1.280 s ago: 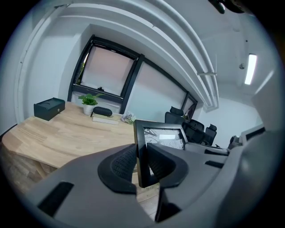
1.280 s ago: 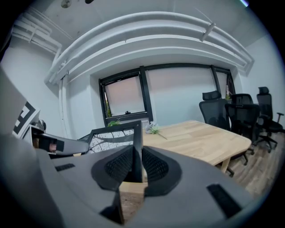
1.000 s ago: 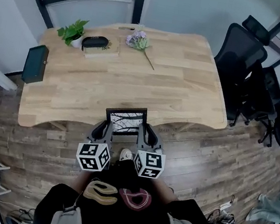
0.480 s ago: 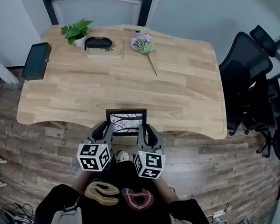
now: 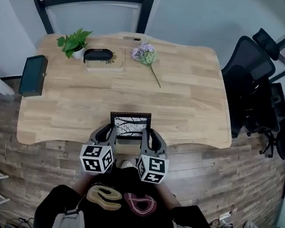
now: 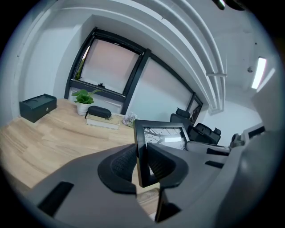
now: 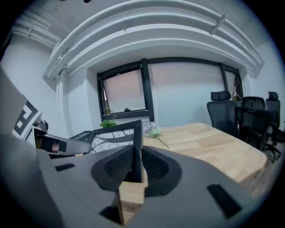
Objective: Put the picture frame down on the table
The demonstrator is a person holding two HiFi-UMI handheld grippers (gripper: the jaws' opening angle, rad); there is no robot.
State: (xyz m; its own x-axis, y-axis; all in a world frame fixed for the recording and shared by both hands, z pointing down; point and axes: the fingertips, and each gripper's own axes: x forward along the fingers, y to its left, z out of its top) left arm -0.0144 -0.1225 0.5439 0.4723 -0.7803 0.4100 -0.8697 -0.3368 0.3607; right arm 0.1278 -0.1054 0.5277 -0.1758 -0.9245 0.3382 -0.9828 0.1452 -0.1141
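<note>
Worktop [image 5: 188,99]: light wood, wavy near edge, fills centre of the head view.
Box [image 5: 33,75]: dark green, lid shut, at far L edge of worktop.
Plant [image 5: 74,42]: small, green leaves, white pot, back L corner.
Case [image 5: 98,53]: black, oval, lying on the book.
Book [image 5: 107,65]: pale, flat, just R of plant.
L gripper [image 5: 108,130]: fingers closed on frame's L side bar, one pad on each face. Marker cube at rear, toward person.
Frame [image 5: 129,125]: black border, b/w branch print. Held between both grippers over worktop's near edge, about mid-width. Face toward person, leaning back a little. Can't tell if bottom edge touches worktop.
Flower [image 5: 147,58]: lilac bloom on long stem, lying flat at back centre, well apart from frame.
R gripper [image 5: 148,135]: fingers clamped on frame's R side bar, same hold as L. Light wood shows below the bar in its own view.
Person [image 5: 115,214]: dark top w/ print, standing at near edge behind both cubes.
Chairs [image 5: 248,63]: black office type, several, on floor R of worktop.
Floor [image 5: 43,159]: dark wood planks.
</note>
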